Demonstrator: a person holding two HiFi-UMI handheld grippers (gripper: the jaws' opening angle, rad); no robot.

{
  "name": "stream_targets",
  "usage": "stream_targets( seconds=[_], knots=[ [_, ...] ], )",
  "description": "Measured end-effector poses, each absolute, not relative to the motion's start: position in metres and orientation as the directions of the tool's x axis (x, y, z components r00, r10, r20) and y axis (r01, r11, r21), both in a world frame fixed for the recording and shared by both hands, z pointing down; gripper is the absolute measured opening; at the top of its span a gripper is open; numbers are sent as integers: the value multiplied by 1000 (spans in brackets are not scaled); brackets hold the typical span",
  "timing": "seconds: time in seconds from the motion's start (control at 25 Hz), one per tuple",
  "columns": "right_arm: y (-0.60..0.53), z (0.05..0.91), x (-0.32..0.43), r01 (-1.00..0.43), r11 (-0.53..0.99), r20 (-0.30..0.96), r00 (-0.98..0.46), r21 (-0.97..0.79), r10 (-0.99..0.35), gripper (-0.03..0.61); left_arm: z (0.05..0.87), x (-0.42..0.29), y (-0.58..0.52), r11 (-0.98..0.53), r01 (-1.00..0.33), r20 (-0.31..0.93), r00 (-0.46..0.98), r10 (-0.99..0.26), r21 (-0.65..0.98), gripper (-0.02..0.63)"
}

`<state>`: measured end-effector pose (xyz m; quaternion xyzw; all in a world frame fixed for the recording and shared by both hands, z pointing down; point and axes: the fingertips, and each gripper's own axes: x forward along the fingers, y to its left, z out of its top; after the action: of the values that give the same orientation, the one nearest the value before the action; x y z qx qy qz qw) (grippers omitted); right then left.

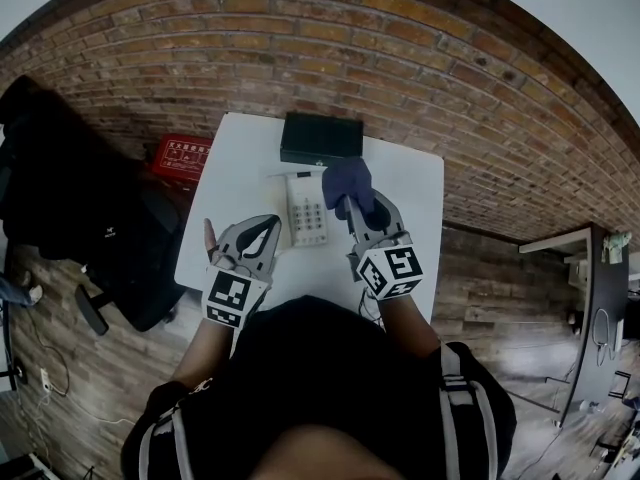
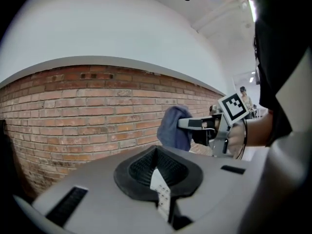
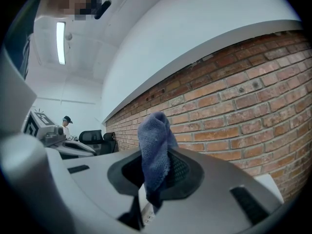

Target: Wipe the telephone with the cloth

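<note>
Telephone (image 1: 307, 208): white, keypad up, lying flat near the middle of the table (image 1: 405, 203), a little toward its far edge. Its long side runs from the near edge to the far edge.

Cloth (image 1: 347, 182): dark blue, bunched, just right of the telephone's far end. I cannot tell whether it touches the set. In the right gripper view it stands up out of the jaws as a twisted wad (image 3: 154, 147).

Right gripper (image 1: 350, 206): jaws closed on the cloth, pinching its lower end. The tips point toward the table's far edge, right beside the telephone's right side.

Left gripper (image 1: 272, 222): jaws drawn together with nothing between them. The tips sit just off the telephone's near left side. A sliver of white keypad shows through the slit in the left gripper view. That view also shows the cloth (image 2: 174, 126) hanging from the other gripper.

Black box (image 1: 321, 138): flat, at the table's far edge, just beyond the telephone.

Off the table: a red box (image 1: 181, 155) lies on the floor by the far left corner. A black chair (image 1: 90, 228) stands to the left, and a brick wall (image 1: 450, 68) is behind.
</note>
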<state>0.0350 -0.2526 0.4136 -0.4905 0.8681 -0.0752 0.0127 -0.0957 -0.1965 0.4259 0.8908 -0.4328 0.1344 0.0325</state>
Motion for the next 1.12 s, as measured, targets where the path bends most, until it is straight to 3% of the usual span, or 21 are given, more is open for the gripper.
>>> stream_targets(
  seconds=[0.32,1.12],
  knots=[
    [-252,413,34,-849,509,53,-520,-142,-852,41,411,-106,-198,-581,-810,156,585,-796,76,-3],
    [-250,410,30,-846,516,39,-525,-138,-850,38,414,-133,-204,-476,-867,156,495,-855,144,-3]
  ],
)
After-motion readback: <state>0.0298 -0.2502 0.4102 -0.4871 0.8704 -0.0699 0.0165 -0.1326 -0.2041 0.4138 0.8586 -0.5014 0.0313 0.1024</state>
